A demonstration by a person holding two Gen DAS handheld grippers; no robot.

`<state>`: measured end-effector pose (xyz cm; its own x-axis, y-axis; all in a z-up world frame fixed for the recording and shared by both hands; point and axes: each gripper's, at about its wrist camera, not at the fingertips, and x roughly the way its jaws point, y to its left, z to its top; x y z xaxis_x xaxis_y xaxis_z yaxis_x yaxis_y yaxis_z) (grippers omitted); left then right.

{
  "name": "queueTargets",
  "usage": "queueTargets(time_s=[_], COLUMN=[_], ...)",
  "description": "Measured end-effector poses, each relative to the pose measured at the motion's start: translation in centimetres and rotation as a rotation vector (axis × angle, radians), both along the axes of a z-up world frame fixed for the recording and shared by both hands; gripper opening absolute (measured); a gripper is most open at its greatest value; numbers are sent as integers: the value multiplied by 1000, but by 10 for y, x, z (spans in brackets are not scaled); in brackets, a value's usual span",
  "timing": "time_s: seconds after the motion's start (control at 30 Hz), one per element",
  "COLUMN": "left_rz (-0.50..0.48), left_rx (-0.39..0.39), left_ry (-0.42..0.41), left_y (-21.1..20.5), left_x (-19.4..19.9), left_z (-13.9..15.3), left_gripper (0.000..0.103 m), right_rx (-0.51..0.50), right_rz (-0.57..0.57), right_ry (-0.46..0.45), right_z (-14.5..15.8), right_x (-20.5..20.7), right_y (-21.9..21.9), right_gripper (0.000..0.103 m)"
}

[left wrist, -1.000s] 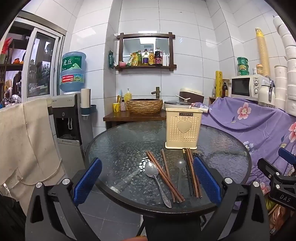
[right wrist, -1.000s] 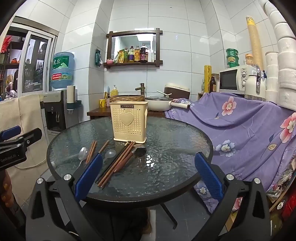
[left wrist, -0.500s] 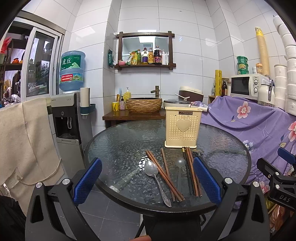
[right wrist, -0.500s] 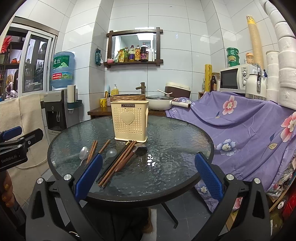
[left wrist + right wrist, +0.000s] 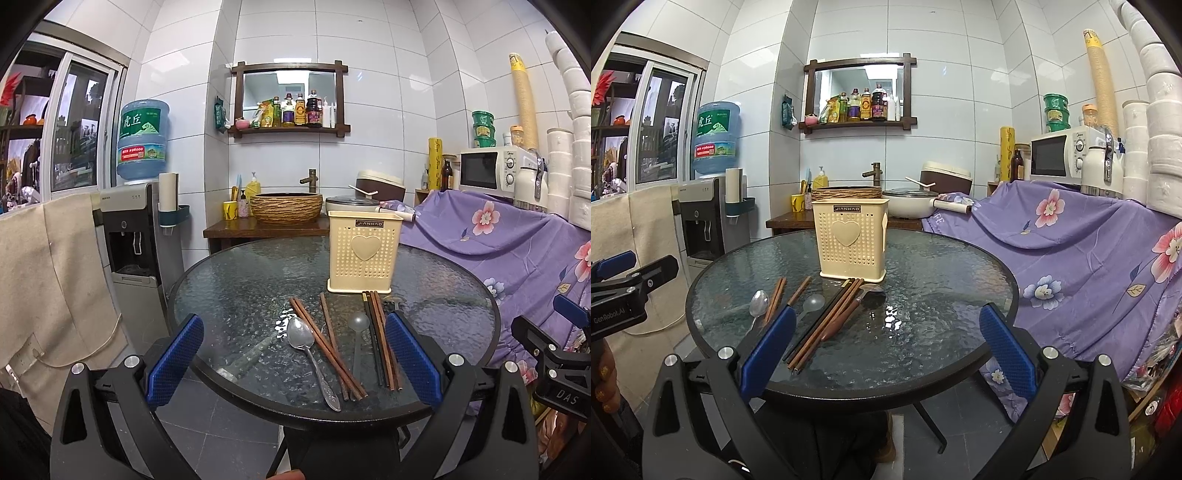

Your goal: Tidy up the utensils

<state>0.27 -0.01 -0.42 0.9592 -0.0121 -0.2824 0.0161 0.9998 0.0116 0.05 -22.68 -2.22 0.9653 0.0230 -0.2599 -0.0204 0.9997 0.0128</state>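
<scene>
A cream perforated utensil holder with a heart stands upright on the round glass table; it also shows in the right wrist view. In front of it lie a metal spoon, brown chopsticks, a translucent plastic spoon, dark chopsticks and a wooden-handled ladle. My left gripper is open and empty, held before the table's near edge. My right gripper is open and empty, over the near edge to the right of the utensils.
A purple floral cloth covers furniture right of the table. A water dispenser and a beige cloth stand on the left. A wooden counter with a woven basin and a pot is behind the table.
Both grippers have risen and drifted slightly, so the table sits a little lower in each view. Nothing on the table has moved.
</scene>
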Motion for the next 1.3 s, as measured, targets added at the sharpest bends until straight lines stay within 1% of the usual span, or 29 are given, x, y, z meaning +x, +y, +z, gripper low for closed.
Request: queueTargets(time_s=[1.3], left_rz=[-13], left_rx=[-8], left_ry=[12], left_y=[-5], left_x=[2], left_z=[-1], left_gripper=[97], right_rx=[1], right_rz=[14], right_ry=[5], right_z=[1], right_x=[-2], right_y=[2], right_gripper=[98])
